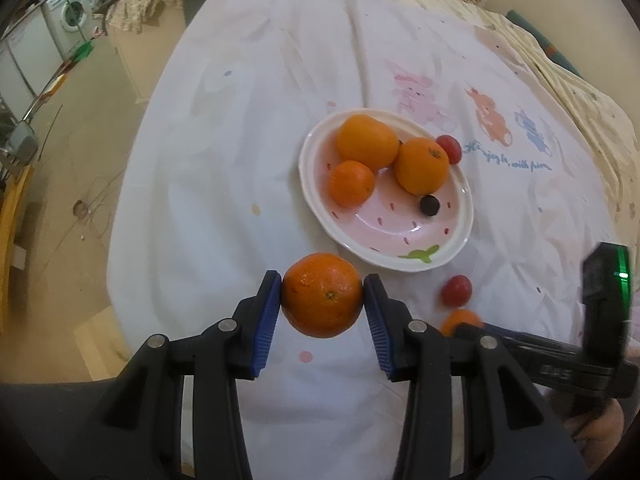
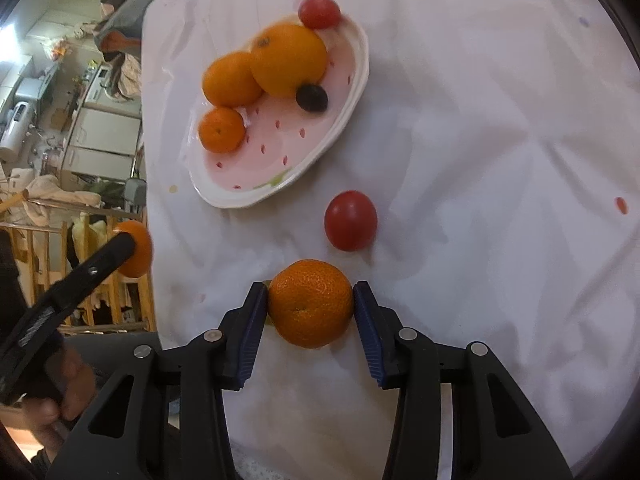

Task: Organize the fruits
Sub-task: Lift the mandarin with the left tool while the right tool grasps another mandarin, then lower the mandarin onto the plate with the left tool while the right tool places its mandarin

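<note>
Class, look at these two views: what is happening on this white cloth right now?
A person is sorting fruit with a handheld gripper in each hand. The left gripper is clamped on a tangerine, held near the edge of the pink plate. The right gripper has its pads against a second tangerine lying on the cloth. The plate already holds three oranges and a small dark fruit. One red tomato lies loose on the cloth; another sits by the plate's far edge.

Left gripper (image 1: 322,295) fingers clamped, right gripper (image 2: 310,303) fingers clamped, both angled downward
</note>
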Motion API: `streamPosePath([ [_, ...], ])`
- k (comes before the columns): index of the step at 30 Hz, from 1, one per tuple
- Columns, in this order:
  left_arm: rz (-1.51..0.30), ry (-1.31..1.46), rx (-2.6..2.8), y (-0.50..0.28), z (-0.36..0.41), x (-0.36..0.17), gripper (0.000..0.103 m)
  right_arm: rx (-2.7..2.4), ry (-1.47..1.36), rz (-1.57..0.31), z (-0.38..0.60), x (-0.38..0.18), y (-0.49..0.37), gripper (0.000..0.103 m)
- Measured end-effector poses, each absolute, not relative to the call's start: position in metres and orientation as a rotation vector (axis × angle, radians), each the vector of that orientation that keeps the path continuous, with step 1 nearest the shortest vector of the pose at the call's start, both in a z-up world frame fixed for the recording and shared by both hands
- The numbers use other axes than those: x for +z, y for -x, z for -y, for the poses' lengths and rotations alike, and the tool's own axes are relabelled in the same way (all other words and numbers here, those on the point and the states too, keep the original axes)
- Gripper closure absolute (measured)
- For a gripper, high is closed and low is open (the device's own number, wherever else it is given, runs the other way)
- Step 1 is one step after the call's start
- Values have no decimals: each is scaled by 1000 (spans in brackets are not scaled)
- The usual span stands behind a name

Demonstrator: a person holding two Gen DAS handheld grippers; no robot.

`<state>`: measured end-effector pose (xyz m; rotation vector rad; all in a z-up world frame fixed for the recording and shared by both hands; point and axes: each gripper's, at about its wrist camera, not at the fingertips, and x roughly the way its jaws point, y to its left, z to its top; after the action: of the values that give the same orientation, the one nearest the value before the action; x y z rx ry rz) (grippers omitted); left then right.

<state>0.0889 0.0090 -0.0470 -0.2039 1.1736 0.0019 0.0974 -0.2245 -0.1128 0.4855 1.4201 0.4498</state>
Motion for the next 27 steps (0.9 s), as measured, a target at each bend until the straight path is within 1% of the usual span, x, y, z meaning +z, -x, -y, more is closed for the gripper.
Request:
streamPosePath([
  [10, -1146, 196, 23, -89, -10, -48, 65, 482, -573, -1282, 247, -70, -99, 57],
  [13, -1154, 174, 11, -91, -4, -46, 65, 479, -553, -1250, 252, -60, -103, 57],
  [21, -1198, 169, -49, -117, 13, -43, 65, 474, -557, -1197, 266, -46, -141, 57],
  [27, -1191, 205, -83, -143, 26, -48, 65, 483, -522, -1204, 260, -49, -171, 57],
])
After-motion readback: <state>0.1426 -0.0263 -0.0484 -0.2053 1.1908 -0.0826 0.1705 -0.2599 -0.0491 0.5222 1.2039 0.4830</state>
